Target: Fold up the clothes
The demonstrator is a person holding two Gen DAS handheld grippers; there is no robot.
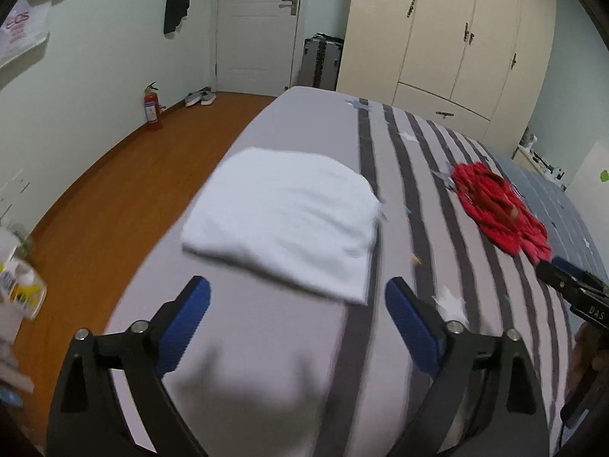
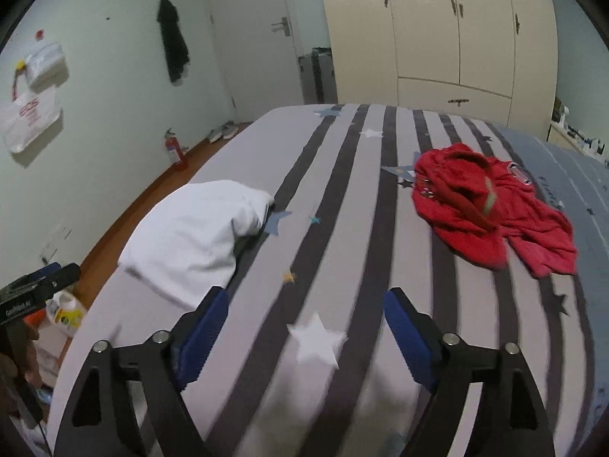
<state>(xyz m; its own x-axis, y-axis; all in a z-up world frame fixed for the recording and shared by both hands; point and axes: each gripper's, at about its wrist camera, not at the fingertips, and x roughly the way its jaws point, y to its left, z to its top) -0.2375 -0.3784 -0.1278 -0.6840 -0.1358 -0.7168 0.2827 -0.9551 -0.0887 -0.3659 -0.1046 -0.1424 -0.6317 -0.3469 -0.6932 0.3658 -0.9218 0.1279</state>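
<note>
We hold both grippers clear of the bed (image 2: 266,160), and neither carries anything. The left gripper (image 1: 297,316) has its fingers (image 1: 190,323) wide apart, with only bare sheet between them. The right gripper (image 2: 304,327) also has its fingers (image 2: 409,337) spread, over striped sheet and a white star print.

We judge one garment finished. The white shirt (image 1: 285,221) lies as a folded rectangle just ahead of the left fingers; seen from the right gripper it sits ahead and to the left of the left finger, near the bed edge. Its long axis appears to run along that edge, away from us, though blur leaves this uncertain.

The step in hand is the move between garments. The red shirt (image 2: 491,209) lies crumpled well ahead of the right fingers and to their right, near where the stripes meet the blue part of the sheet. It has no clear long axis; it spreads roughly diagonally, with loose ends trailing toward the right. We cannot tell which end is the collar.

The next move calls for both grippers to reach the red shirt, find two edges, and spread it flat before folding.
</note>
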